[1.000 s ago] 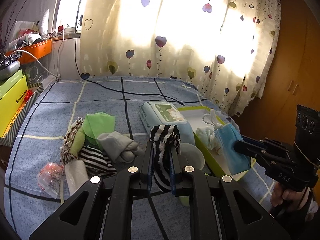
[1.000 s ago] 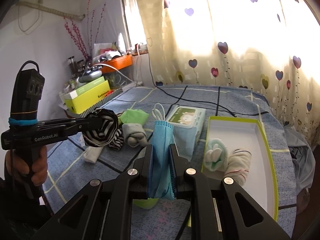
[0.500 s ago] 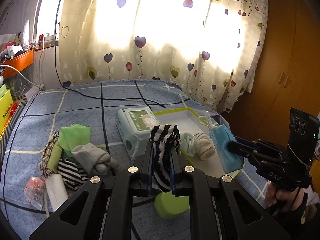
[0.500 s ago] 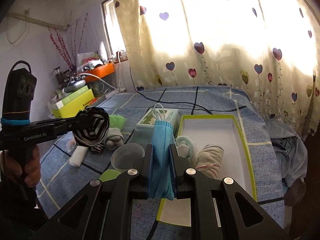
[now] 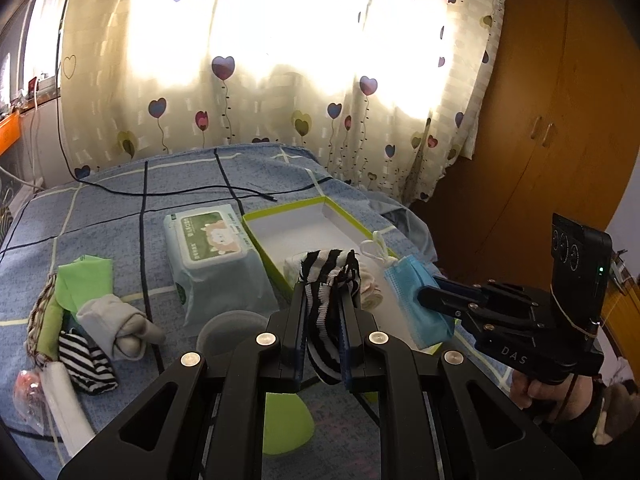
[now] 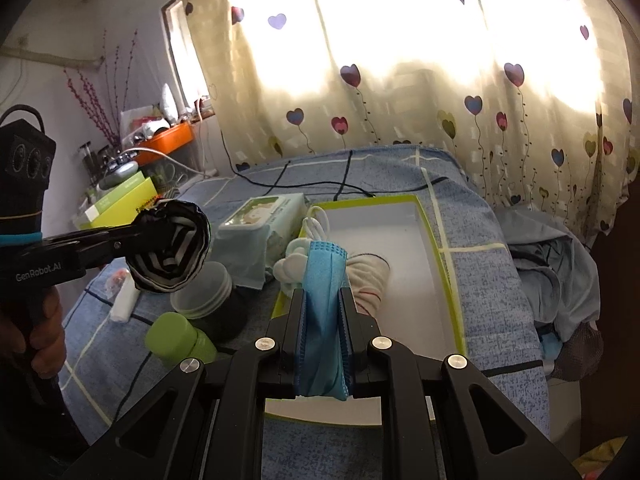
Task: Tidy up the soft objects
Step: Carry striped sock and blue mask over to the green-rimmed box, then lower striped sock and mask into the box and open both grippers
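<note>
1. Our left gripper (image 5: 323,312) has its fingers pinched on a striped sock (image 5: 326,280), held above the bed.
2. Our right gripper (image 6: 323,312) pinches a blue face mask (image 6: 322,280), the green-rimmed box (image 6: 430,220) at twelve o'clock.

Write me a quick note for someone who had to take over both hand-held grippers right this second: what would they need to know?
Left hand-held gripper: shut on the striped sock.
Right hand-held gripper: shut on the blue face mask, held over the green-rimmed tray.
Done: two rolled sock bundles lie in the tray.
Left: release both held items into the tray, then fetch the pile on the bed: grey sock, green cloth, another striped sock.
</note>
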`<state>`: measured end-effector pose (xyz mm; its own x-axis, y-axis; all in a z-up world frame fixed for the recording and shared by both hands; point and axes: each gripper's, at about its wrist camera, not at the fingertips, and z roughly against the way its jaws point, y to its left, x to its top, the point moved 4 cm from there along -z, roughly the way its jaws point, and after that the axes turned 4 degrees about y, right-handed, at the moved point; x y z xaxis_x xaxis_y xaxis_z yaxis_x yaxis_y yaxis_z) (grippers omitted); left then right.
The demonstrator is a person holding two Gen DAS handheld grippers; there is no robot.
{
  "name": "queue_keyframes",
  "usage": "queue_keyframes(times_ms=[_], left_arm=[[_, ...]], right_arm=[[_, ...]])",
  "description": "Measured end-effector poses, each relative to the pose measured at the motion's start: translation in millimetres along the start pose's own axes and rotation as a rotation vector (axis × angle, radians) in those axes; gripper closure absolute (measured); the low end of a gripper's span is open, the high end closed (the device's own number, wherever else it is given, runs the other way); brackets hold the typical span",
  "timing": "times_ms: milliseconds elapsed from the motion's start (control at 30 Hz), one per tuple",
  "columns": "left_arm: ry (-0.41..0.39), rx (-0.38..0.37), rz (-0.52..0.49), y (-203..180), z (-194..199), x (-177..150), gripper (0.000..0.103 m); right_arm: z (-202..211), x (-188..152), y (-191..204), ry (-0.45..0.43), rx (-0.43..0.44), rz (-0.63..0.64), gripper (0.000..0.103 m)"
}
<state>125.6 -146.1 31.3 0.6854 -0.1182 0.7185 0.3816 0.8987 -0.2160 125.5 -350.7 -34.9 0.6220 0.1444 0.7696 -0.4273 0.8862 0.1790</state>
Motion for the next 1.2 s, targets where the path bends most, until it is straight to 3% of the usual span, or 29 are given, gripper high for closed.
queue_keyframes(times_ms=[500, 1000, 1133, 1200], left_arm=[[0.064, -0.02, -0.019, -16, -32, -2, 0.089], [0.109, -0.024, -0.035, -27, -63, 1, 0.089], [0.123, -0.019, -0.034, -29, -73, 3, 0.089], [0.123, -0.012, -0.03, -29, -77, 4, 0.089]], right_arm=[[-42, -13, -21, 0.125, -0.018, -0.011, 0.089], [-53, 5, -52, 0.087, -0.084, -0.061, 0.088], [-44, 7, -51, 0.056, -0.071, -0.07, 0.075], [-39, 8, -51, 0.037, -0.067, -0.07, 0.074]])
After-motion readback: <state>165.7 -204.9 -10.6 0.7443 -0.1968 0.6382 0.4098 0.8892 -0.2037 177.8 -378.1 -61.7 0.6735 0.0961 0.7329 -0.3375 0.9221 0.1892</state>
